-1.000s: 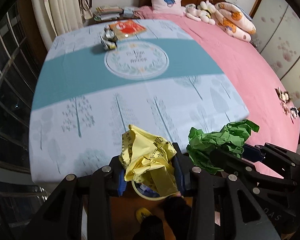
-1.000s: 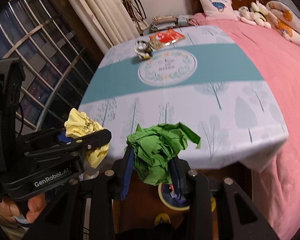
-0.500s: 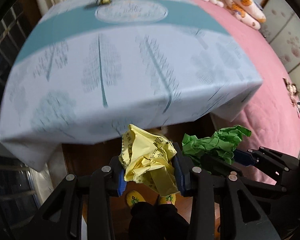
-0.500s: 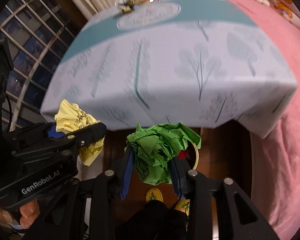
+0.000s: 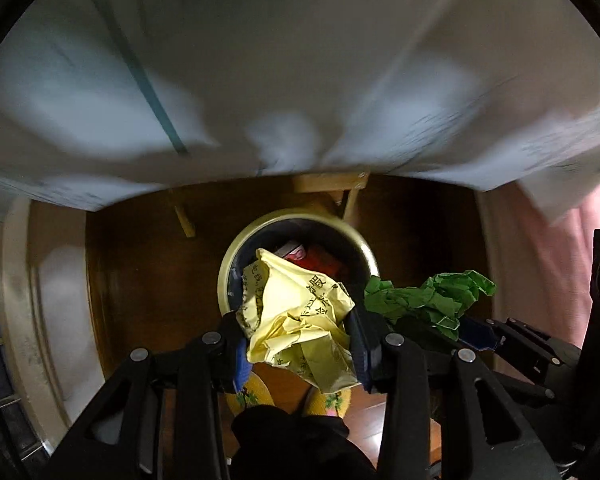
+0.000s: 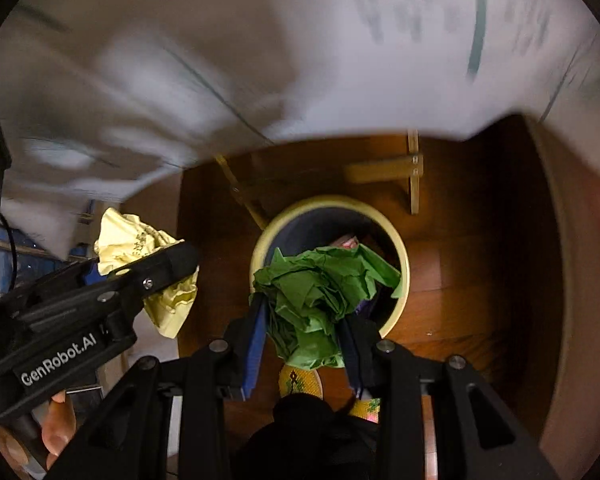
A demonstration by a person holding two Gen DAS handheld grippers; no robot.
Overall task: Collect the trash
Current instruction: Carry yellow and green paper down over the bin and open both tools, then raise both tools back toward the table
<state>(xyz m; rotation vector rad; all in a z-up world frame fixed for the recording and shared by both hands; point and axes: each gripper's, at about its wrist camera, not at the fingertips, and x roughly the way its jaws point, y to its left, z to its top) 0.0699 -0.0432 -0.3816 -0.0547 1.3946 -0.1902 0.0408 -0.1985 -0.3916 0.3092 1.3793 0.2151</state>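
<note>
My left gripper (image 5: 300,344) is shut on a crumpled yellow paper (image 5: 296,316) printed with black characters. It hangs over the near rim of a round yellow-rimmed trash bin (image 5: 228,264) on the wooden floor. My right gripper (image 6: 302,340) is shut on a crumpled green paper (image 6: 320,288), also held above the trash bin (image 6: 404,264). Red and pink scraps lie inside the bin. Each view shows the other gripper beside it: the green paper (image 5: 428,300) to the right, the yellow paper (image 6: 140,240) to the left.
A pale tablecloth (image 5: 300,60) hangs down in a blur above the bin, with light wooden table legs (image 5: 340,192) behind it. Pink bedding (image 5: 540,260) drops at the right. Yellow slippers (image 5: 252,396) and a dark trouser leg stand at the near edge.
Both grippers have dropped from above the tabletop to below its edge, each keeping its paper. The table surface has left view and the trash bin now lies right under them.
</note>
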